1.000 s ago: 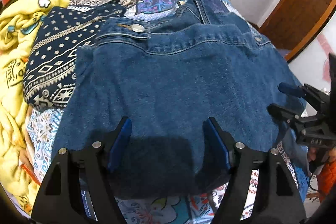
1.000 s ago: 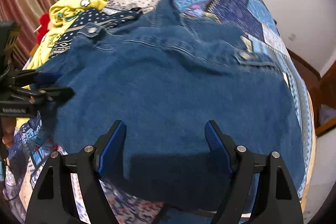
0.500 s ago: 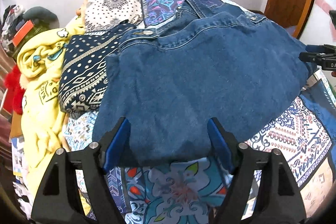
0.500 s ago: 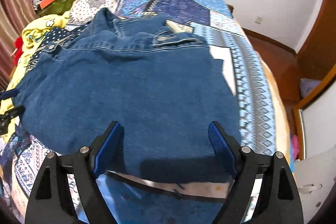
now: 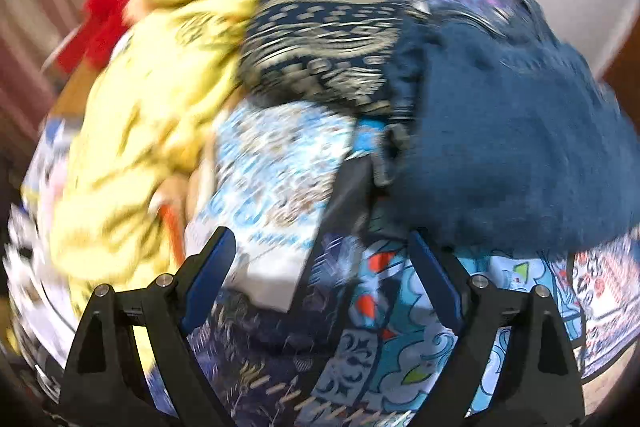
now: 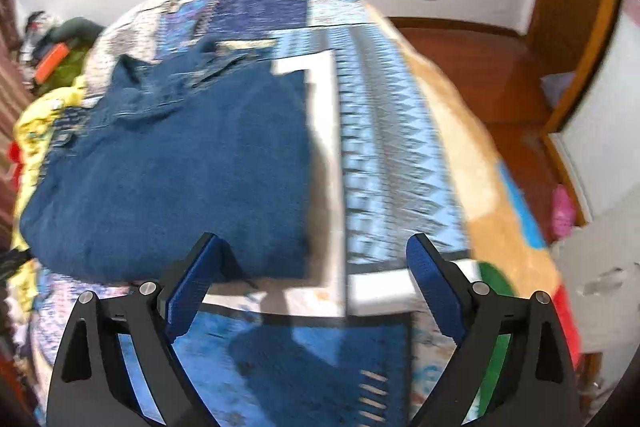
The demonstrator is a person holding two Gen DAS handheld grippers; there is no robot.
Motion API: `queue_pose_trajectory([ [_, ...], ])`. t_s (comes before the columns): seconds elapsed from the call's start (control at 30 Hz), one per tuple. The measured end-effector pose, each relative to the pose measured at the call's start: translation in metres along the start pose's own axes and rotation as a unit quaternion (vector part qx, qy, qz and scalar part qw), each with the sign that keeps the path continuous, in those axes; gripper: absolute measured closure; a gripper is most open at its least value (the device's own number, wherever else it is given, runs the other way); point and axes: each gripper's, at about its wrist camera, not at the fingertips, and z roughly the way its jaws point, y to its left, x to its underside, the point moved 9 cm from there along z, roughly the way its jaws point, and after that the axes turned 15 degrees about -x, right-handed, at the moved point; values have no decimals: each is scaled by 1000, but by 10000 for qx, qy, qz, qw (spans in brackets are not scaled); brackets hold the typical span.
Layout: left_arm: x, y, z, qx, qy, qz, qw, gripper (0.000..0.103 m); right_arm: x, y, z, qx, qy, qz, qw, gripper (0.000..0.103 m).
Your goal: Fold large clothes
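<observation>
Two opening grippers (image 5: pixel 318 269) (image 6: pixel 312 267), one denim garment (image 6: pixel 172 167)

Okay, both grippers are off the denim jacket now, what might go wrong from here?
1. The folded denim jacket lies close against the navy patterned garment and the yellow garment; reaching for the next piece may drag its edge and undo the fold.
2. Both views are blurred, and the left gripper and right gripper have empty, opening jaws, so a hurried grab might catch the patterned bedspread instead.
</observation>
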Motion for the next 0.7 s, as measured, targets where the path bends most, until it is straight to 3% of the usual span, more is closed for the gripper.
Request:
queue_pose_trajectory([
  [0.07, 3, 11, -3, -48, -28, -109, 9999, 14, 4, -11, -4, 302, 52, 22, 9995, 11],
  [0.2, 4, 14, -22, 88, -221, -98, 9997, 14, 10, -17, -12, 341, 97, 143, 9993, 11],
  [0.37, 0, -15, -56, 907, -302, -278, 9950, 14, -1, 2, -25, 174, -181, 56, 9997, 11],
  [0.53, -2, -56, -66, 2160, 104, -685, 9739, 14, -20, 43, -26, -215, -378, -214, 9988, 11],
  [0.7, -2, -82, -59, 2617, 348, -970, 9596, 14, -28, 93, -10, -554, -320, -698, 9955, 11],
])
